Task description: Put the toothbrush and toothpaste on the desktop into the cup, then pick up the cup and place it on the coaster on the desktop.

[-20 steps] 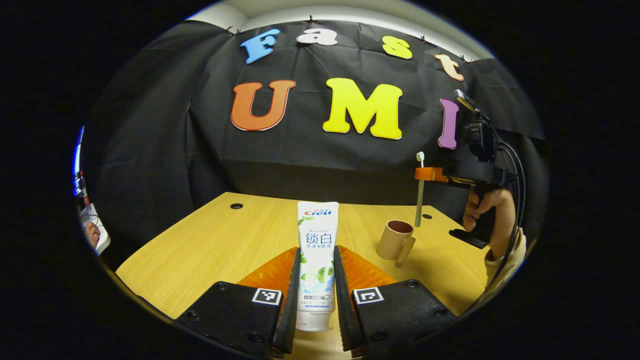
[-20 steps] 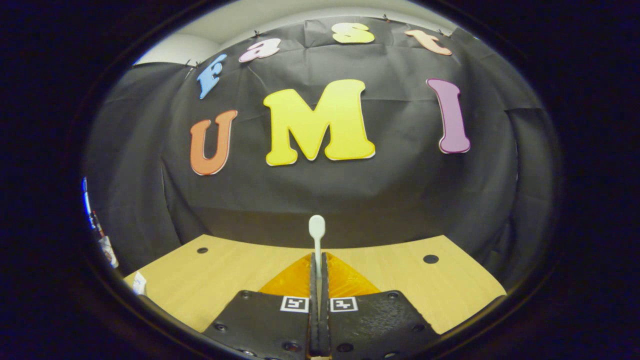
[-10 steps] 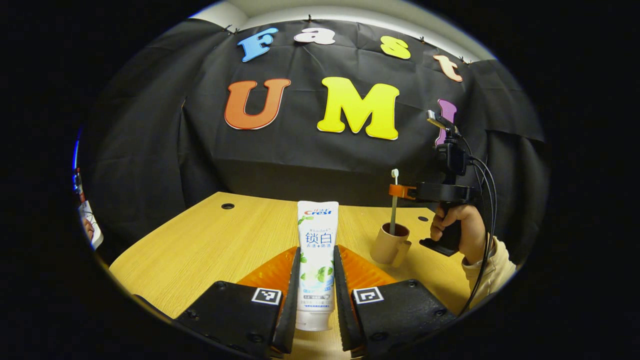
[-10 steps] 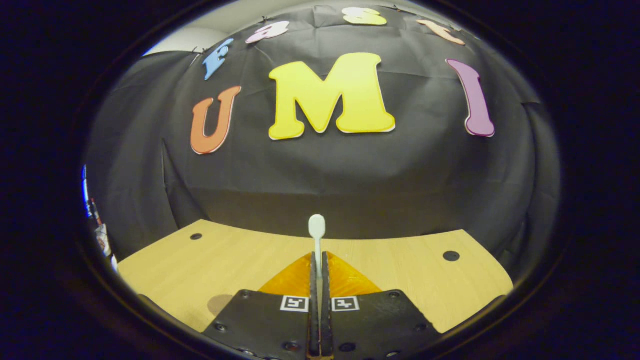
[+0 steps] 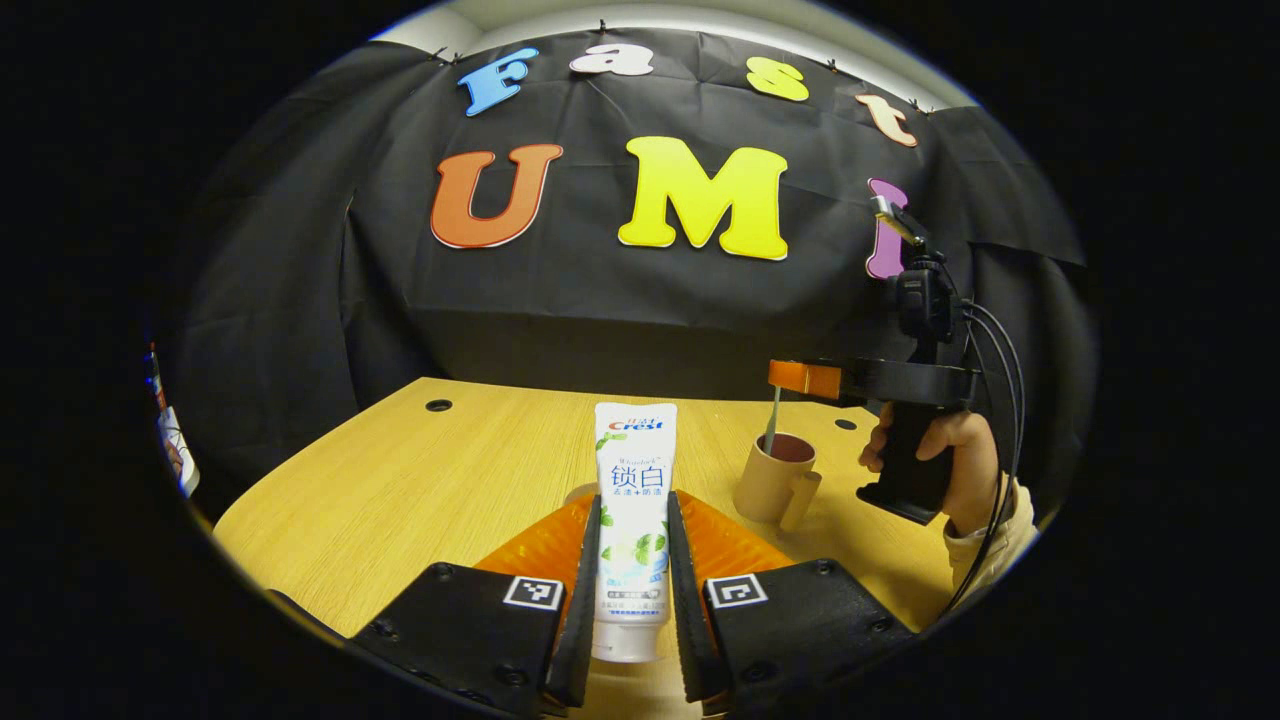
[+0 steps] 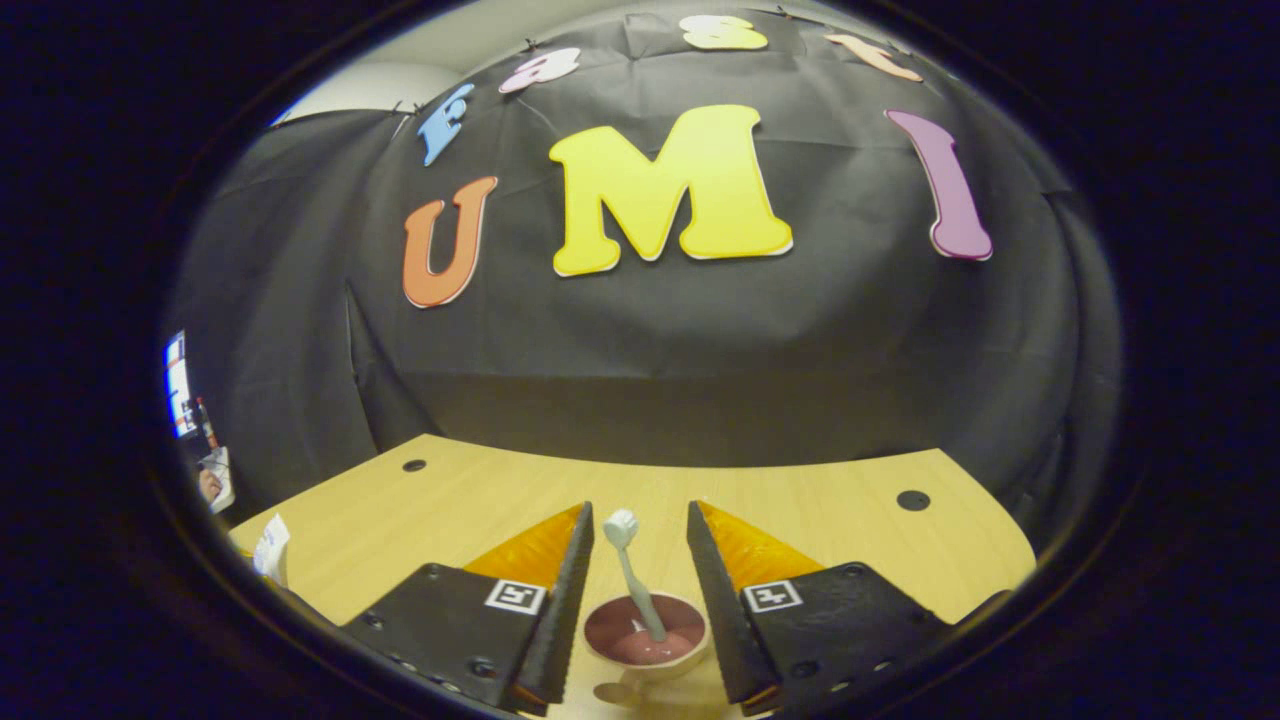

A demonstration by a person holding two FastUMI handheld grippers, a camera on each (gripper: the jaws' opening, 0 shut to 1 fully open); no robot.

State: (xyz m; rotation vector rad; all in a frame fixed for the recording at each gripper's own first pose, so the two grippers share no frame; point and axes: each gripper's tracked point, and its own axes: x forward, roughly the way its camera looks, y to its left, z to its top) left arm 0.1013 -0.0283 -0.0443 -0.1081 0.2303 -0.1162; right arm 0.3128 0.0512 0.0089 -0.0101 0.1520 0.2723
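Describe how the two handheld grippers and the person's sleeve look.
The left gripper and right gripper each have black bolted finger plates with square black-and-white markers, translucent orange wedges and ribbed black pads. From outside, the right one shows a black pistol handle, a top camera mount and looping black cables. The sleeve is cream.

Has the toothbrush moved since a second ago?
Yes. The toothbrush has dropped into the cup; the right tongs have opened and let go.

The left gripper (image 5: pixel 634 560) has its jaws closed; the right gripper (image 6: pixel 636 560), hand-held (image 5: pixel 945 445), has its jaws spread.
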